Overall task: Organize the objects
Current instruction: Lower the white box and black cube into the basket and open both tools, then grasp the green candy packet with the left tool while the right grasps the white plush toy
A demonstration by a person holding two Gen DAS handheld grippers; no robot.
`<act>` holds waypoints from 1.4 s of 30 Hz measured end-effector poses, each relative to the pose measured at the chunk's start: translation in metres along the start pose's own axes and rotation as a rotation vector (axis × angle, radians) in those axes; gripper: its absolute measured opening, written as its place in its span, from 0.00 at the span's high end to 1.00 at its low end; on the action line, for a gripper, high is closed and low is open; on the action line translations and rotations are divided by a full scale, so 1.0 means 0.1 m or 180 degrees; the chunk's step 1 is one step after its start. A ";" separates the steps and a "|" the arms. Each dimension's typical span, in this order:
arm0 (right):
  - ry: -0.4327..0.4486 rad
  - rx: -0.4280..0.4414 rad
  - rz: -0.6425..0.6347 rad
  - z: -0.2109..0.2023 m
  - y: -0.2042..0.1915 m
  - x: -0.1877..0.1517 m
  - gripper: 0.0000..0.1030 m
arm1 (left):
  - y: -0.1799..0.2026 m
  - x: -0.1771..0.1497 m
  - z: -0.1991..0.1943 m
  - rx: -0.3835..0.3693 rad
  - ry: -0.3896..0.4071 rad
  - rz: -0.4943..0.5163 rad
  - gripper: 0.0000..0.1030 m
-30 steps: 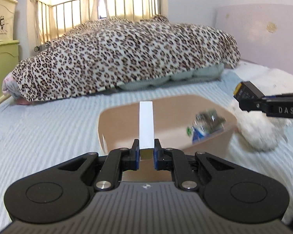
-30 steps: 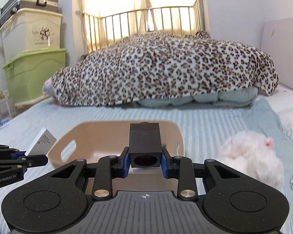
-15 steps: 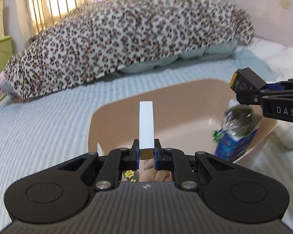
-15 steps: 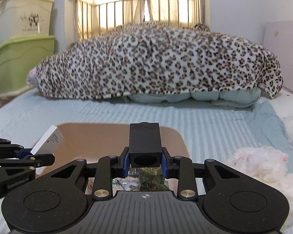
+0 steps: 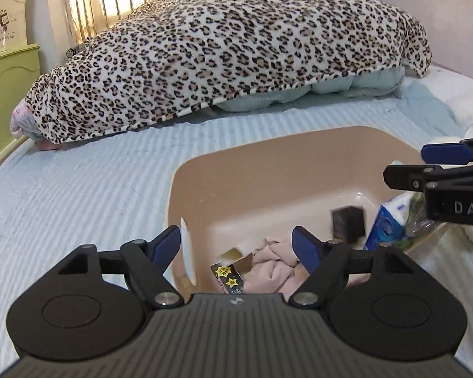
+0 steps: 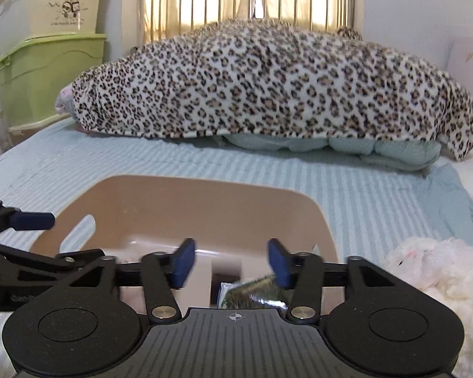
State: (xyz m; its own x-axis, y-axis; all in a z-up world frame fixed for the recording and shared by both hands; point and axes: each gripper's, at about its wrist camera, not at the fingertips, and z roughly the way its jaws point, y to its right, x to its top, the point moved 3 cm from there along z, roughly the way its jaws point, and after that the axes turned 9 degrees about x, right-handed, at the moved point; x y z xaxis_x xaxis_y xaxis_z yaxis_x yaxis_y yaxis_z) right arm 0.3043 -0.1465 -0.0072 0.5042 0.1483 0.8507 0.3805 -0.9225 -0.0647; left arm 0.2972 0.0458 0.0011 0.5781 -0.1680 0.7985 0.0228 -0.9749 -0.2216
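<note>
Both grippers hang over the beige plastic bin (image 5: 299, 157) on the bed: the left gripper (image 5: 236, 245) and right gripper (image 6: 230, 263) each spread wide, holding nothing. Inside the bin, a blurred black cube (image 5: 348, 223) sits beside a blue packet (image 5: 386, 220) and pink cloth (image 5: 274, 264).

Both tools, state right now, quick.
Left tool: open, holding nothing, over the basin.
Right tool: open, holding nothing.

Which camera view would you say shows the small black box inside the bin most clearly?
The left wrist view: the black box, blurred, sits in the beige bin. In the right wrist view, only a dark blur shows between the open fingers.
</note>
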 end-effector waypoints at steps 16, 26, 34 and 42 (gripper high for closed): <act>-0.0047 0.0039 -0.0013 -0.61 -0.14 -0.29 0.10 | -0.21 -0.28 -0.61 -0.0106 0.0031 -0.0018 0.06; -0.0441 0.0100 0.0245 -0.46 -0.19 -0.73 0.05 | -0.22 -0.83 -0.44 -0.0044 -0.0252 0.0083 0.06; -0.0651 0.0251 0.0277 -0.15 -0.43 -1.01 0.04 | -0.30 -1.10 -0.25 0.0066 -0.0414 0.0110 0.06; -0.0761 0.0494 0.0126 0.07 -0.65 -1.10 0.03 | -0.40 -1.23 -0.18 0.0079 -0.0471 0.0100 0.06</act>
State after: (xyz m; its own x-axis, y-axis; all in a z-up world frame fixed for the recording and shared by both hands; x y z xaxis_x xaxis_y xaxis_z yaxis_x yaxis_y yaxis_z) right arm 0.2294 -0.1001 -0.1000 0.6825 0.2101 0.7000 0.4616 -0.8665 -0.1901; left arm 0.2107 0.1031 -0.0779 0.6927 -0.1731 0.7002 0.0220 -0.9652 -0.2604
